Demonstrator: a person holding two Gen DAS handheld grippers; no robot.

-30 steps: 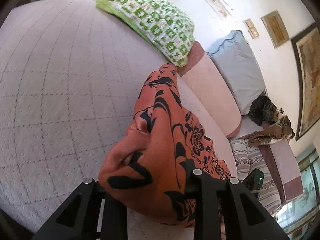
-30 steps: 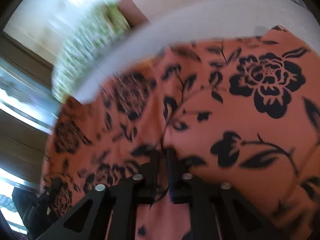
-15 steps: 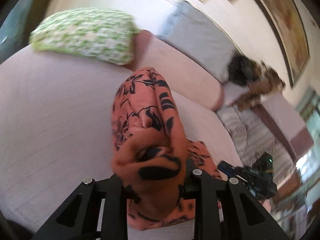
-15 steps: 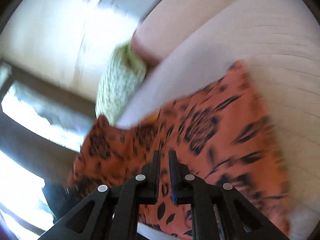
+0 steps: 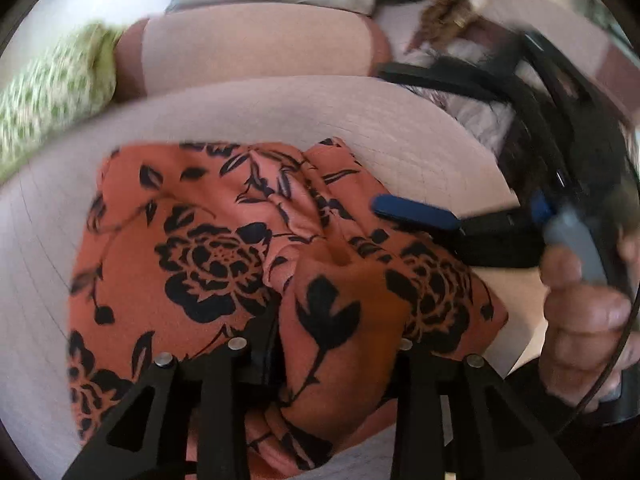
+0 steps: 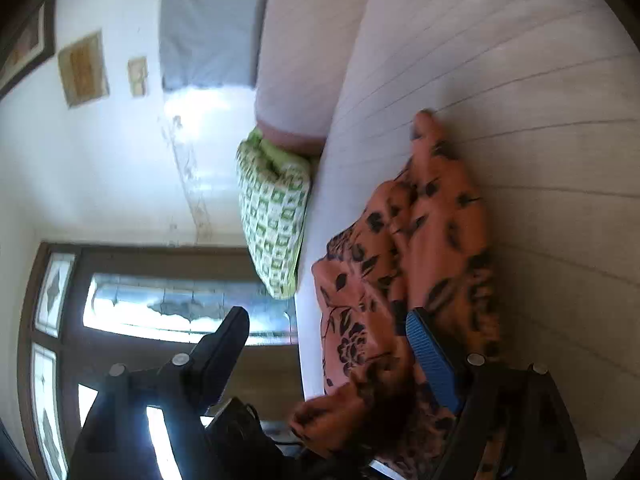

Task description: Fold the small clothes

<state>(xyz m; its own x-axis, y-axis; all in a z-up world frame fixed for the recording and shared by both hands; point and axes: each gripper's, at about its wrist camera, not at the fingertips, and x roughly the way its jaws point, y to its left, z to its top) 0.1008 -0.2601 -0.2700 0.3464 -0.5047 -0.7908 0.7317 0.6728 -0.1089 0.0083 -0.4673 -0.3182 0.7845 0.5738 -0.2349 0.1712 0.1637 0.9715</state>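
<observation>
I see orange garment with black floral print, green-white checked pillow, pale lilac bedcover, blue pad.

A bed covered in a pale quilted spread with stitched lines carries an orange garment with a black floral print, which lies rumpled and partly doubled over near the bed's front edge, one bunched fold rising from its middle. Along the bed's head edge rests a long pink bolster, with a green-and-white checked pillow lying at the bolster's end by the corner. A grey-blue pillow sits behind the bolster, against the wall.
</observation>
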